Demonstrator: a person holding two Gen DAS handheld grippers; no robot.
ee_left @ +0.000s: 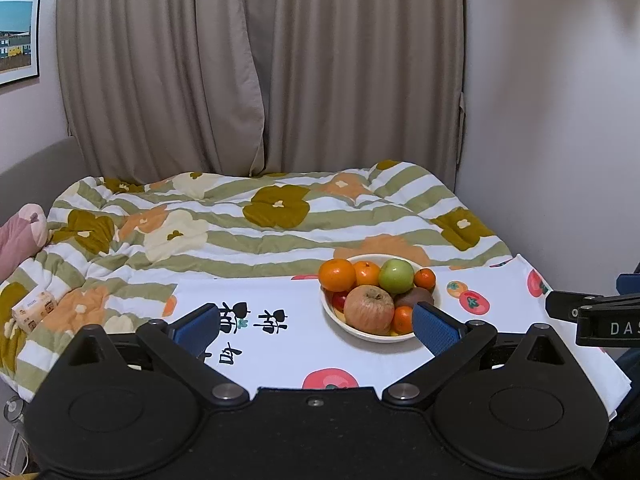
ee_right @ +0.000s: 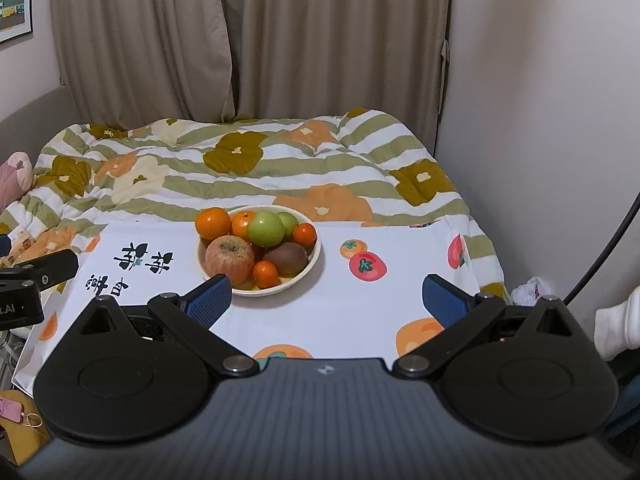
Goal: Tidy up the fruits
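A white bowl (ee_left: pixel 340 319) sits on a white printed cloth (ee_left: pixel 280 344). It holds a red apple (ee_left: pixel 368 307), a green apple (ee_left: pixel 396 276), a brown kiwi (ee_left: pixel 414 296) and several oranges (ee_left: pixel 337 274). My left gripper (ee_left: pixel 316 326) is open and empty; its right finger sits just in front of the bowl. The bowl shows again in the right wrist view (ee_right: pixel 314 258), with the red apple (ee_right: pixel 229 256) and green apple (ee_right: pixel 266 228). My right gripper (ee_right: pixel 328 294) is open and empty, in front of the bowl and to its right.
A striped floral quilt (ee_left: pixel 260 216) covers the bed behind the cloth, with beige curtains (ee_left: pixel 260 60) beyond. A tissue pack (ee_left: pixel 34 306) and a pink pillow (ee_left: pixel 16 240) lie at the left. A white wall (ee_right: pixel 540 120) stands at the right.
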